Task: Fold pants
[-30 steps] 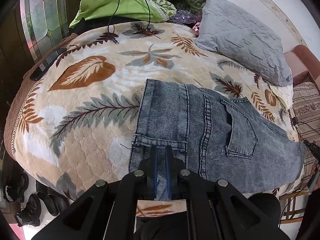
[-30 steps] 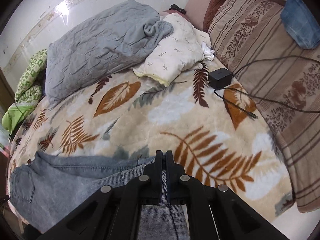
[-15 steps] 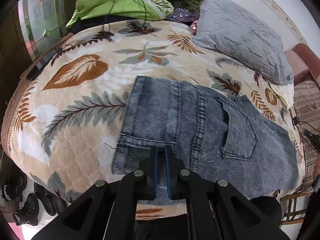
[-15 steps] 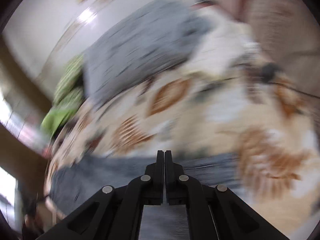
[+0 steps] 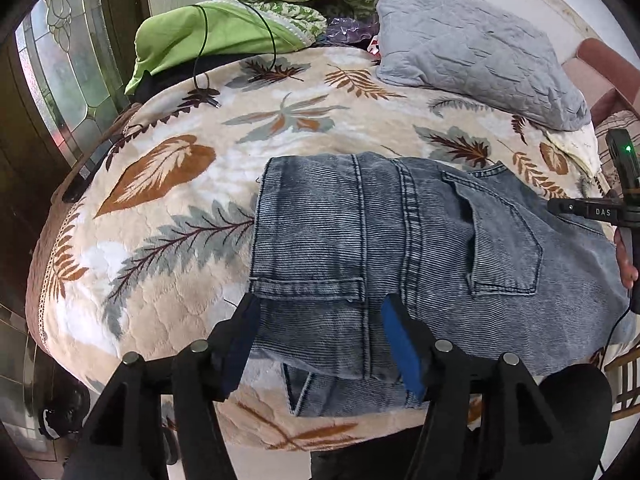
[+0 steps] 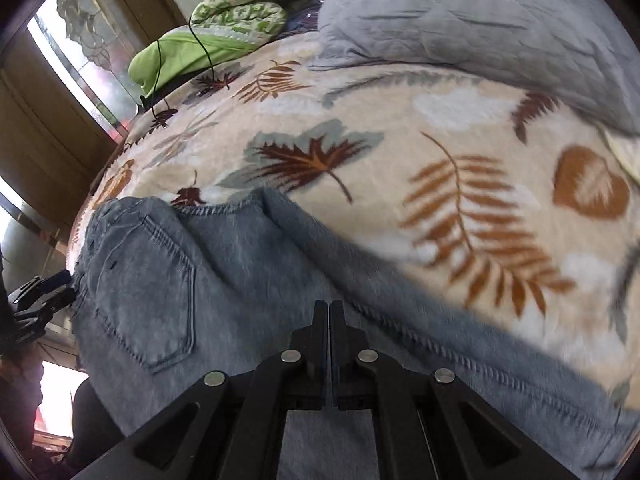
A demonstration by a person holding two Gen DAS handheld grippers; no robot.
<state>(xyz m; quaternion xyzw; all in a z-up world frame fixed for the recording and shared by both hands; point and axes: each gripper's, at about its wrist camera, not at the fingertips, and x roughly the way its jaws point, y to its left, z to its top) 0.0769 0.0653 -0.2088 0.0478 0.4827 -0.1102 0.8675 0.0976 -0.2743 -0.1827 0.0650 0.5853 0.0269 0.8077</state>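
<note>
While the folded grey jeans [image 5: 400, 248] lie flat on the leaf-print blanket [image 5: 168, 208], your left gripper [image 5: 320, 316] has just been opening, its jaws clear of the hem between them. Your right gripper [image 6: 329, 308] is closed over the denim; whether it pinches fabric is unclear.

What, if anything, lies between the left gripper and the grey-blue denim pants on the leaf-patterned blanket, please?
Nothing visible does. The left gripper sits directly over the hem end of the grey-blue denim pants, its jaws having just opened, with the folded cloth lying between them unpinched. The leaf-patterned blanket around it is bare.
</note>
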